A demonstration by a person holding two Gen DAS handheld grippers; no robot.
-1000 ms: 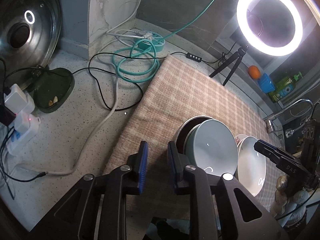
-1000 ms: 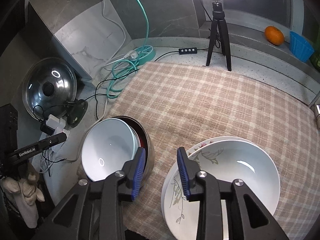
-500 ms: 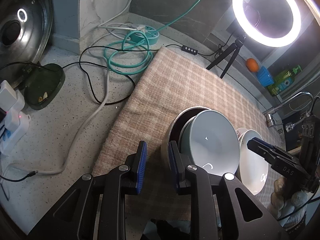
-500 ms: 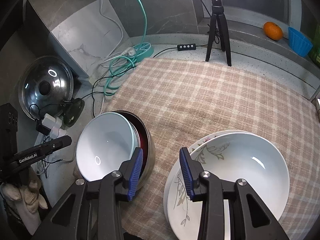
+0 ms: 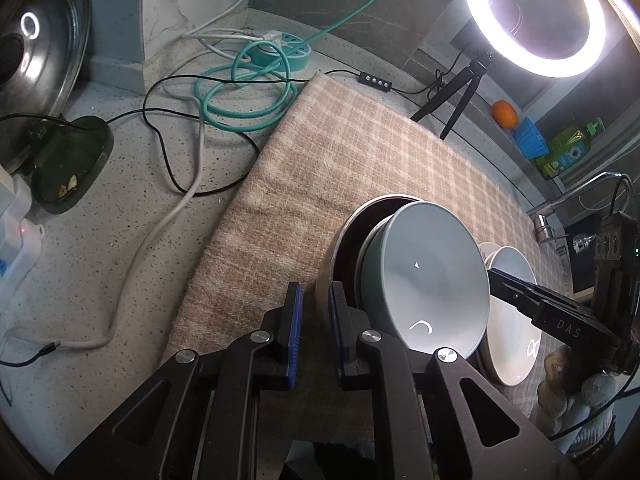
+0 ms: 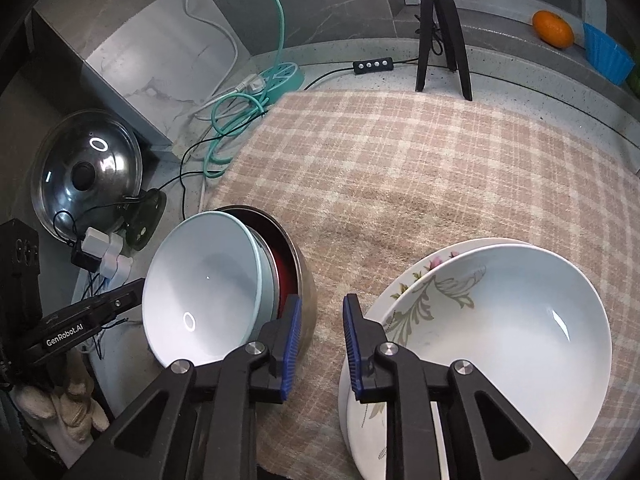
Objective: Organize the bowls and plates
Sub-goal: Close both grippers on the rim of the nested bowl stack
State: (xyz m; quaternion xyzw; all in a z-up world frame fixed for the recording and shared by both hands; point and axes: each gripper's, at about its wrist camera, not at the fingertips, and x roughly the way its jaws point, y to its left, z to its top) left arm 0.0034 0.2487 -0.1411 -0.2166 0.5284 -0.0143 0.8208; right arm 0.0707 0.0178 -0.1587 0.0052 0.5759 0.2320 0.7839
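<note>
1. Left tongs: just closing, not yet clenched; steel bowl rim between them. Seat deeper before pinching.
2. Pale bowl: round, no long axis; tilted inside the steel bowl at 8 o'clock on the cloth, mouth facing 7 o'clock.
3. Right tongs: just closing, released; only cloth between.
4. White bowl: nested on floral plate, 4 o'clock.

Your left wrist view catches white letters "DAS" on the black arm of the right gripper at the right edge. Your right wrist view gives you "GenRobot.AI" in white on the black arm of the left gripper, low on the left. The green bottle carries a label, but it's too small to read.
</note>
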